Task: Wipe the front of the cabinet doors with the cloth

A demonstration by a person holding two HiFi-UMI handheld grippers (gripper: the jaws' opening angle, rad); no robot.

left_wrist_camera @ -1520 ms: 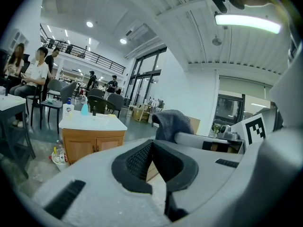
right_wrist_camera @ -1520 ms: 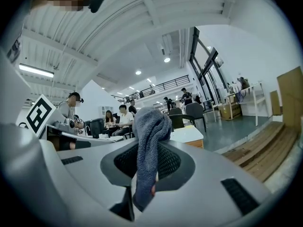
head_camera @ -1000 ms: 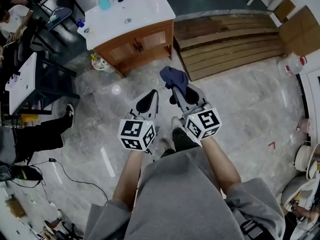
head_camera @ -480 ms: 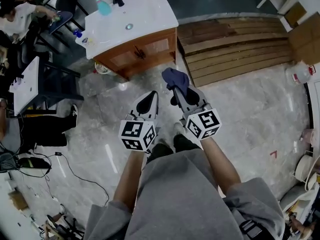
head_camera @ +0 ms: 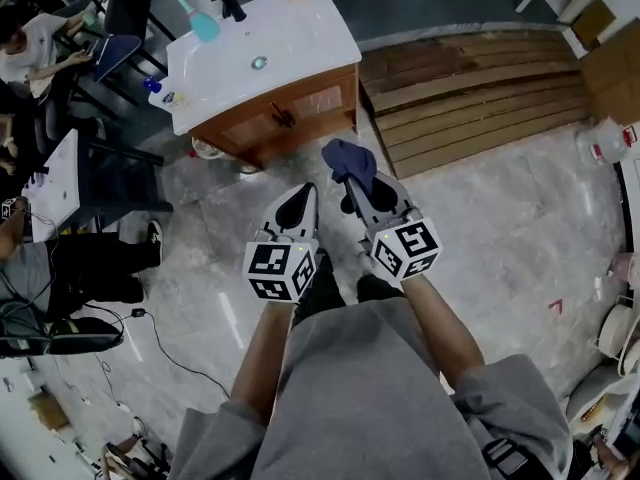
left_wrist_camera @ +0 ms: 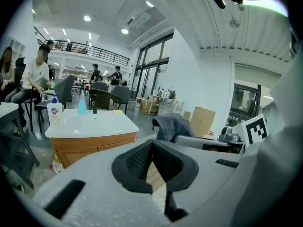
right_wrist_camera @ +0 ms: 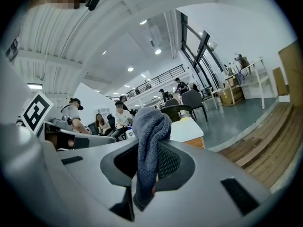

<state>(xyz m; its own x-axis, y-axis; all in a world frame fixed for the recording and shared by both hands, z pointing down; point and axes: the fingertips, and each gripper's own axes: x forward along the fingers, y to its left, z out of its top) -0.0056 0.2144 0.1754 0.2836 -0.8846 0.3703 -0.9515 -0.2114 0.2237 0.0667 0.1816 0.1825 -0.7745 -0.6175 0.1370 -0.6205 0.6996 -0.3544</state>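
Cloth (head_camera: 347,157), dark blue, is clamped between the closed jaws of the right gripper (head_camera: 354,182), its bunched end sticking out past the tips; in the right gripper view the cloth (right_wrist_camera: 149,143) hangs down through the pads. The left gripper (head_camera: 300,198) has its jaws pressed together with nothing between them, and it is just beside the right one. The cabinet (head_camera: 295,108) stands ahead and to the left. Its wooden doors face the person, and a strip of bare marble floor (head_camera: 215,183) lies between them and the cloth, so nothing touches. The cabinet's right corner sits close to the edge of a wooden plank platform (head_camera: 470,83). Chairs and seated people crowd the cabinet's left side. Open floor stretches to the right of the grippers.
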